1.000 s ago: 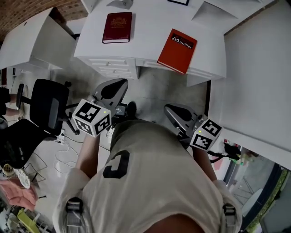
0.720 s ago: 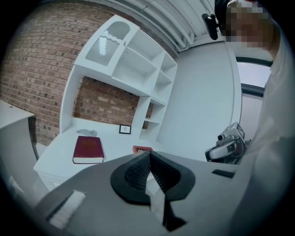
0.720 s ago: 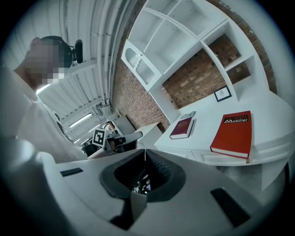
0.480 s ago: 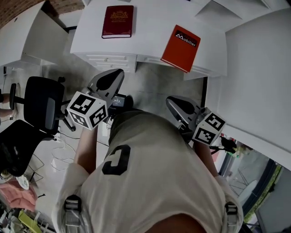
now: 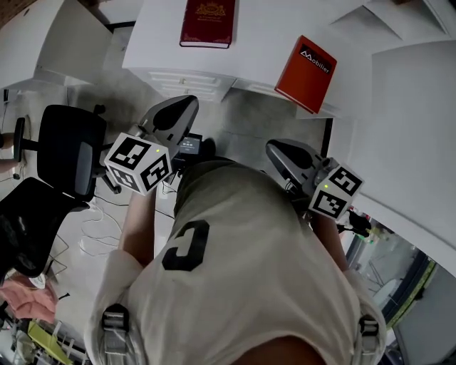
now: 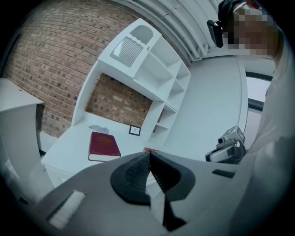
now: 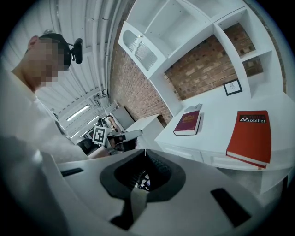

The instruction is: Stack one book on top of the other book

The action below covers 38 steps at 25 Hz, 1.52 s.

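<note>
A maroon book [image 5: 207,21] lies flat at the left of the white desk [image 5: 263,32]; a red book [image 5: 307,64] lies to its right, over the desk's front edge. Both grippers hang in front of the desk, short of it, near the person's waist. My left gripper [image 5: 189,104] points at the desk below the maroon book [image 6: 103,146], jaws closed tip to tip with nothing between them [image 6: 150,154]. My right gripper [image 5: 273,147] sits below the red book [image 7: 250,136], also shut and empty [image 7: 145,151]. The maroon book [image 7: 188,122] lies left of the red one.
A black office chair [image 5: 68,153] stands on the floor at the left, with cables [image 5: 92,228] beside it. A white shelf unit [image 7: 184,32] rises behind the desk, holding a small picture frame [image 7: 233,86]. Another white table [image 5: 68,43] stands at the left, a white counter [image 5: 406,128] at the right.
Both grippers have moved forward toward the desk and a little lower. In the head view the books have shifted up and to the right. Jaws stay shut.
</note>
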Available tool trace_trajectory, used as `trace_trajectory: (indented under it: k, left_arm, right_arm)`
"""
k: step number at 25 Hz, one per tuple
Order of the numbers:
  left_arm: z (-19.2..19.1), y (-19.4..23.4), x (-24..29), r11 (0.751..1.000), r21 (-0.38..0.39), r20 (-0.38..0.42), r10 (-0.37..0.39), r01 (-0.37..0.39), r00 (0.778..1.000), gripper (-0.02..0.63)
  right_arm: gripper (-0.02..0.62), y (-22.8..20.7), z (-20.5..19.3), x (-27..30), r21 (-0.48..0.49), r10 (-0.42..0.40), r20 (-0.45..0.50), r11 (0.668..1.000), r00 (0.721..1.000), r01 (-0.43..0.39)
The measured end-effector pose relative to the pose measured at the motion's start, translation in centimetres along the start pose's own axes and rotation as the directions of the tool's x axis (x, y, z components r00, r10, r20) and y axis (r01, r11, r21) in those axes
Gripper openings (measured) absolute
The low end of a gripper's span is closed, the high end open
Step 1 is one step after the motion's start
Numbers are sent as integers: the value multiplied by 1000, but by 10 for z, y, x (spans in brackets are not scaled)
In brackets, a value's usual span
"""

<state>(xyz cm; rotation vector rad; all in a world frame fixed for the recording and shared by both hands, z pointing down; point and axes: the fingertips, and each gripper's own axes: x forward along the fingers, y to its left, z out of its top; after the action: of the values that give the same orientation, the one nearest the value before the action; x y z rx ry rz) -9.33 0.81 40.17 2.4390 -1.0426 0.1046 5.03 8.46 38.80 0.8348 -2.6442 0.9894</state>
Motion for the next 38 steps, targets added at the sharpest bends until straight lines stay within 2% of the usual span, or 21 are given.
trace_trajectory:
  k: [6, 13, 17, 21, 24, 28, 30, 31, 32, 35, 38]
  left_arm:
    - [4, 15, -6, 999, -13, -1, -32, 32, 999, 3]
    - [12, 9, 13, 998, -1, -19, -57, 57, 998, 3]
    - [21, -2, 32, 997, -29, -10, -77, 77, 997, 3]
    - [27, -12, 54, 997, -37, -22, -73, 72, 997, 3]
    - [27, -18, 73, 997, -36, -54, -72, 70, 996, 3]
    - [30, -30, 104, 997, -17, -100, -76, 75, 992, 3]
    - [32, -37, 122, 996, -3, -117, -85, 86, 989, 3]
    - [32, -41, 131, 996, 4, -125, -91, 92, 988, 3]
    - [33, -45, 139, 995, 11, -134, -94, 96, 987, 3]
    - [34, -55, 162, 994, 33, -162, -94, 100, 982, 3]
    - [33, -63, 182, 995, 53, -182, -75, 86, 980, 4]
  right_arm:
    - [6, 4, -2, 26, 12, 13, -29, 1000, 1000, -12]
    - [6, -15, 6, 25, 89, -10, -9, 996, 1000, 11]
    - [6, -50, 8, 16, 196, -51, -12, 979, 999, 52]
    - [6, -82, 14, 5, 324, -39, 23, 945, 999, 29]
    - [6, -109, 15, -4, 385, -55, 38, 922, 998, 36]
    - [6, -158, 9, -25, 405, -154, 22, 905, 988, 132]
    - [30, -187, 1, -38, 444, -203, 16, 879, 979, 175]
    - [146, -201, -4, -44, 472, -222, 10, 861, 975, 191]
    - [235, -215, -9, -51, 501, -241, 3, 840, 971, 207]
    - [256, -256, -23, -69, 596, -296, -6, 766, 955, 242]
    - [267, -295, -36, -82, 683, -317, -7, 691, 948, 236]
